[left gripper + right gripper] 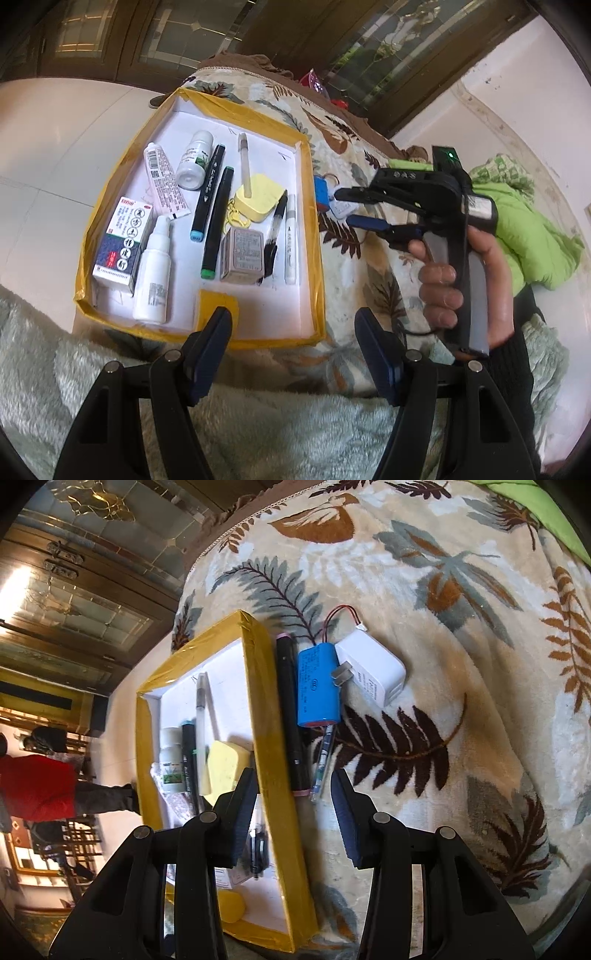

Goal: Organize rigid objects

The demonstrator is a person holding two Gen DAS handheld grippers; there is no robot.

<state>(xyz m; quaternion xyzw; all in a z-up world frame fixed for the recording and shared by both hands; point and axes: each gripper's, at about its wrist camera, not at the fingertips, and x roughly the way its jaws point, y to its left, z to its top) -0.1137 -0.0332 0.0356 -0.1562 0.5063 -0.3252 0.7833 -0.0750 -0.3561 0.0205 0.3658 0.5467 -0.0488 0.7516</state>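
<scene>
Right tongs (293, 797) gaping, empty, above black marker (290, 716)

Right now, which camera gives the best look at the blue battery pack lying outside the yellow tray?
The right wrist view: the blue battery pack lies whole and close beside the white charger. In the left wrist view it is small, distant and partly hidden behind the right gripper.

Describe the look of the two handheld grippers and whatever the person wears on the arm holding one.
Left gripper: black plastic linkage arms with silver pivot pins and dark blue padded fingers. Right gripper: the same black build and blue pads, a grey pistol grip, a green indicator light on top and a thin black cable below. The hand emerges from a black sleeve.
</scene>
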